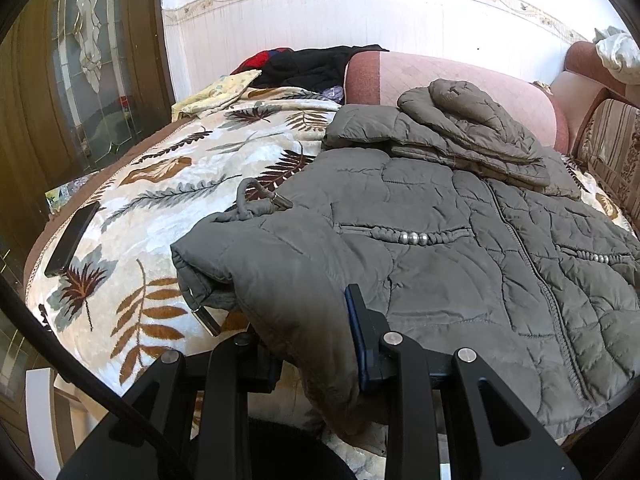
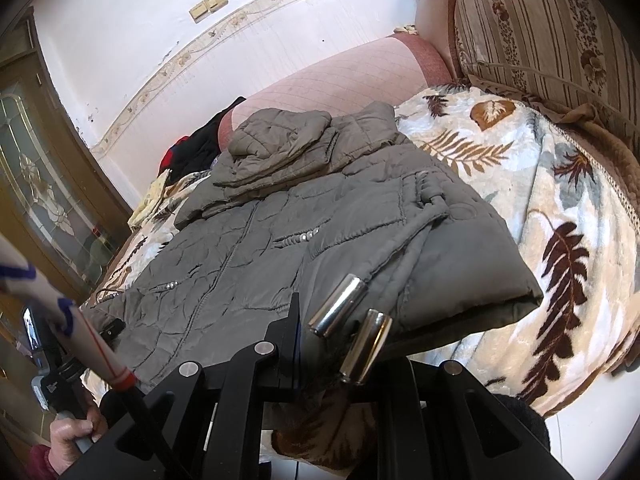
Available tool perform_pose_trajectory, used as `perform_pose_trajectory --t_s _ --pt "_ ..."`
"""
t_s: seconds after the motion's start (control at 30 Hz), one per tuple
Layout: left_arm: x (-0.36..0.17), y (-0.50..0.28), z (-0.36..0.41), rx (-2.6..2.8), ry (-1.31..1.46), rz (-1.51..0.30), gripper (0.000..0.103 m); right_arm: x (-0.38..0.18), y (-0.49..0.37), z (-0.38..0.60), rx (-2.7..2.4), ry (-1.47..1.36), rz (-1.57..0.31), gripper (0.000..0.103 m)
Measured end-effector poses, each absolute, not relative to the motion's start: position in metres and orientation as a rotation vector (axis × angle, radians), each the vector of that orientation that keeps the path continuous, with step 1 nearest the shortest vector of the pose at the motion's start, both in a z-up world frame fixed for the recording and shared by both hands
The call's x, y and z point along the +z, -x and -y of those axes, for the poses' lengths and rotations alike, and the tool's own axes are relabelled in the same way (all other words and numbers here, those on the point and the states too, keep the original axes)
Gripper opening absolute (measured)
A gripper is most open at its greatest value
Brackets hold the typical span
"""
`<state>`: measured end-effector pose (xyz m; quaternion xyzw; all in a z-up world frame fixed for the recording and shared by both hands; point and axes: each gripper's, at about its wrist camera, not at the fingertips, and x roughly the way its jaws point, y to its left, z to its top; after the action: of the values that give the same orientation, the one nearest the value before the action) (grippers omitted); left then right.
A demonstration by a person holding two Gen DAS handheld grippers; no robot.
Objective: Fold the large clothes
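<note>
A grey quilted jacket (image 1: pixel 440 248) lies front up on a leaf-patterned blanket (image 1: pixel 168 200), with a folded part (image 1: pixel 468 128) piled on its far end. My left gripper (image 1: pixel 308 344) is shut on the jacket's near left hem corner, and the cloth bunches between the fingers. In the right wrist view the jacket (image 2: pixel 248 240) stretches away, its right side folded inward. My right gripper (image 2: pixel 316 356) is shut on the near hem, where two metal cord ends (image 2: pixel 338 306) hang. The cloth hides its right finger.
A dark phone (image 1: pixel 72 240) lies at the blanket's left edge. Black and red clothes (image 1: pixel 312 66) and a yellow cloth (image 1: pixel 216 94) sit at the far end by a pink bolster (image 1: pixel 460 80). A striped cushion (image 2: pixel 540 28) borders the right. A person's hand (image 2: pixel 76 436) shows at lower left.
</note>
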<state>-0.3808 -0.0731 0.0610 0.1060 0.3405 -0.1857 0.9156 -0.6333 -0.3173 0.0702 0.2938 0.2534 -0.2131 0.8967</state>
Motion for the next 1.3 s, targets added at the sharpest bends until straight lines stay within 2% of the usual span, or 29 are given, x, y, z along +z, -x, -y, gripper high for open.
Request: perform_pose_trajectory --t_s 0.6,1.3 --pt "0.098 0.372 0.071 -0.441 -0.222 -0.655 0.027 0.108 0.631 0.325 -0.401 -0.572 -0.473 0.015" --pt "0.182 0.329 0.105 -0.512 -0.209 -0.568 0.027 0.186 0.596 0.364 -0.345 -0.538 -0.363 0.015"
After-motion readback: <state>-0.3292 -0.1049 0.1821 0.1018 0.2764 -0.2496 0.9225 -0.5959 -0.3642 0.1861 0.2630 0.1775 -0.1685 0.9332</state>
